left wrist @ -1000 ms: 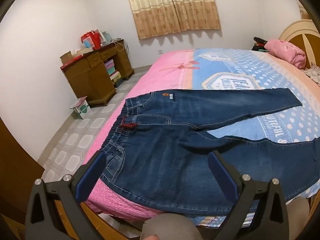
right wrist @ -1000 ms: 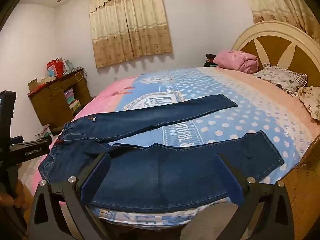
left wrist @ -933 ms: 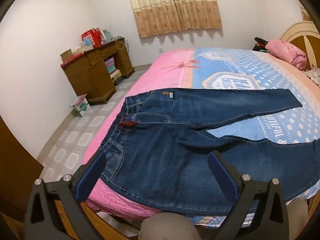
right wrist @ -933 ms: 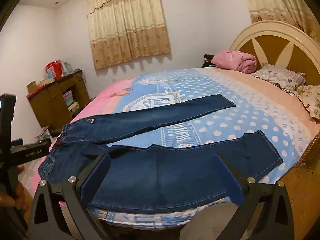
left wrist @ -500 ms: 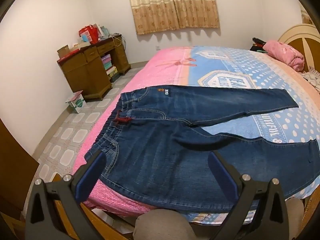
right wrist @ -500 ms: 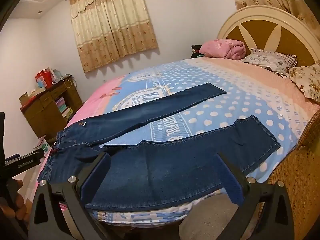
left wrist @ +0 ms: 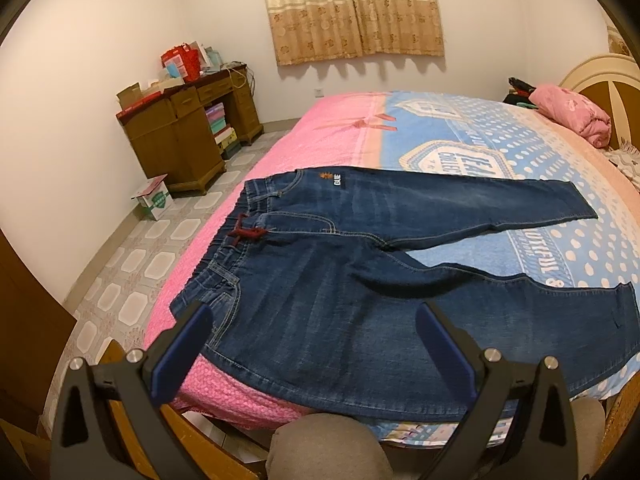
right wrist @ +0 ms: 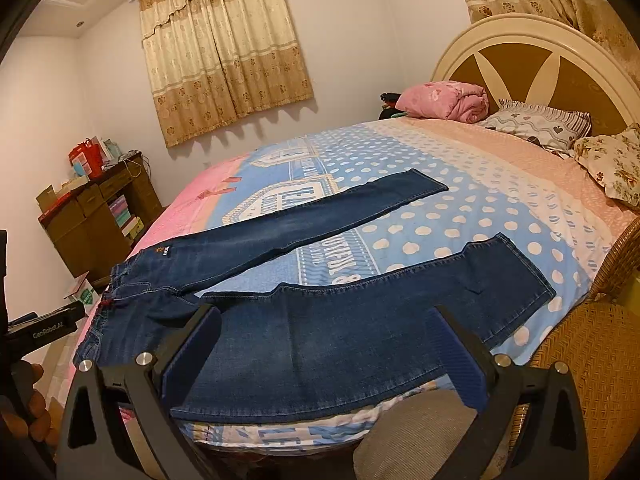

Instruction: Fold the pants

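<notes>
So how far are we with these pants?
Done: the pants lie flat on the bed, legs spread in a V. In hand: nothing. The left claw and right claw are both open, hovering at the near edge. Left: every fold, starting with bringing one leg over the other.

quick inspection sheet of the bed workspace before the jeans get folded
surface: bed with a pink, blue and polka-dot cover.
job's things: jeans lie flat and unfolded, legs spread in a V, waistband by the pink end.
clutter: rolled pink blanket and pillows by the headboard, apart from the jeans.
grippers: left gripper and right gripper open, empty, at the near edge.
cables: a cord on the wooden desk.
surroundings: curtains, tiled floor, small carton.
</notes>
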{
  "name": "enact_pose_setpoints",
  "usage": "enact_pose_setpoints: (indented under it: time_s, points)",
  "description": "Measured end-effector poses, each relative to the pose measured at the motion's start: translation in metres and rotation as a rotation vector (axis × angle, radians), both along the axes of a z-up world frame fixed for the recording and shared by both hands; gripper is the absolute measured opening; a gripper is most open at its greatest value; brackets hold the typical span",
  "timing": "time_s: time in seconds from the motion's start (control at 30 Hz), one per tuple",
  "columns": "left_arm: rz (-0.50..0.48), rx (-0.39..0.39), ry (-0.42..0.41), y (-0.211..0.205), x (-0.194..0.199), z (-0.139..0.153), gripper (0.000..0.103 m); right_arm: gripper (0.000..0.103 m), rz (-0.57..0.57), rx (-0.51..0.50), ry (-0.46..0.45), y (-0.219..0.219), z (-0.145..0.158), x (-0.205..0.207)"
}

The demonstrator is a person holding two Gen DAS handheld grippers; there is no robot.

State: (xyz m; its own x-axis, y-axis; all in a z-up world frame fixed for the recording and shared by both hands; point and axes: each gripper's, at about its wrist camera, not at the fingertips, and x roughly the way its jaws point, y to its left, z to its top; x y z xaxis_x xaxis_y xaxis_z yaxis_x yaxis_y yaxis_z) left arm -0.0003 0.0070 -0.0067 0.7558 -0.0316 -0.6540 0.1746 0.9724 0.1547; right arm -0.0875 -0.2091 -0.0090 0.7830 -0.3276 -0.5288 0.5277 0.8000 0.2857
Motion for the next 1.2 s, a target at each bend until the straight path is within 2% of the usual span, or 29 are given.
enact_pose_setpoints:
  time_s: [1.2]
  points:
    - [0.011,-0.013,0.000,0.0057,0.0006,0.0014,0.103,0.102,-0.007,-0.011,-0.003,-0.0022,0.0025,-0.0040]
